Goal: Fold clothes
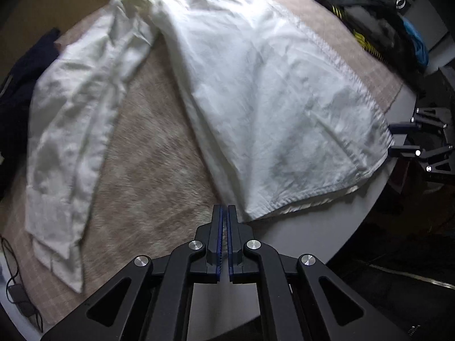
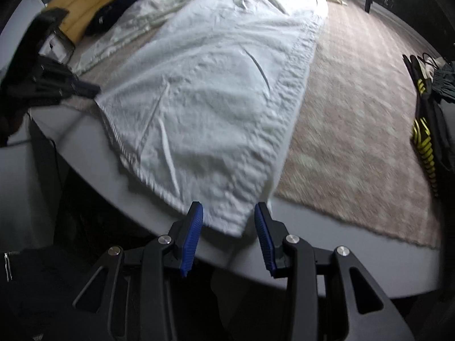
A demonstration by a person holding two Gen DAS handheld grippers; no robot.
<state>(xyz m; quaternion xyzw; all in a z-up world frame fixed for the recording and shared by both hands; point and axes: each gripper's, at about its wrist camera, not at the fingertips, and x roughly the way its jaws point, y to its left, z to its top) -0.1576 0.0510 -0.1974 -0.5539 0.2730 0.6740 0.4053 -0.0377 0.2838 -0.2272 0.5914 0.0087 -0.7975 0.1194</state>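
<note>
Left wrist view puts your left gripper (image 1: 224,213) at the near hem of the white shirt (image 1: 256,91), its jaws pressed together; whether any cloth is caught between them is hard to tell, since only a pale sliver shows in the narrow slot between the blue pads. The shirt lies spread flat on the beige blanket (image 1: 148,153), hem toward you and overhanging onto the grey table edge (image 1: 290,244), with one sleeve (image 1: 71,130) stretched out beside the body, probably smoothed ready for folding. Your right gripper (image 2: 229,213) sits at the other hem corner of the shirt, jaws apart with the corner of cloth lying between them but not pinched; judging by this, you are set to take both hem corners. Beyond the shirt's collar end, the top of the garment runs out of frame and blurs. A pile of dark clothes (image 2: 426,119) with yellow stripes lies well apart from the shirt, cut off at the frame edge.
</note>
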